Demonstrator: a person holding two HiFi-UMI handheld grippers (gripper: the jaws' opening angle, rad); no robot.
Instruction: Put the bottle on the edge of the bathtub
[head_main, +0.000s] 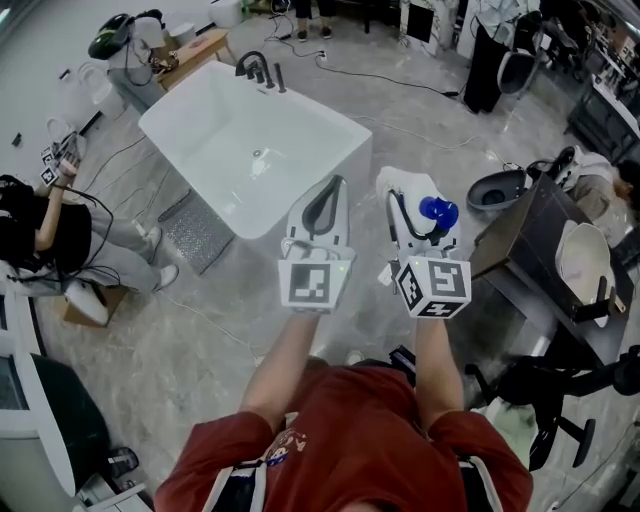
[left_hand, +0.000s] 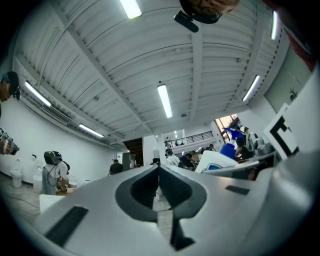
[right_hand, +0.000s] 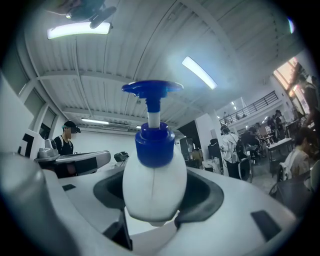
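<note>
holding the bottle (right_hand: 152, 180) in the right claw (head_main: 416, 203), with the left claw (left_hand: 159, 181) clenched.

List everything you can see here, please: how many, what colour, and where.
bathtub: one, white, on the floor ahead
faucet: one, black, at the tub's far end
mat: one, grey, on the floor beside the tub
bottle: one, white with blue pump, held at right
seated person: one, dark top, far left
left gripper: one, white, jaws together, empty
right gripper: one, white, closed on the bottle
</note>
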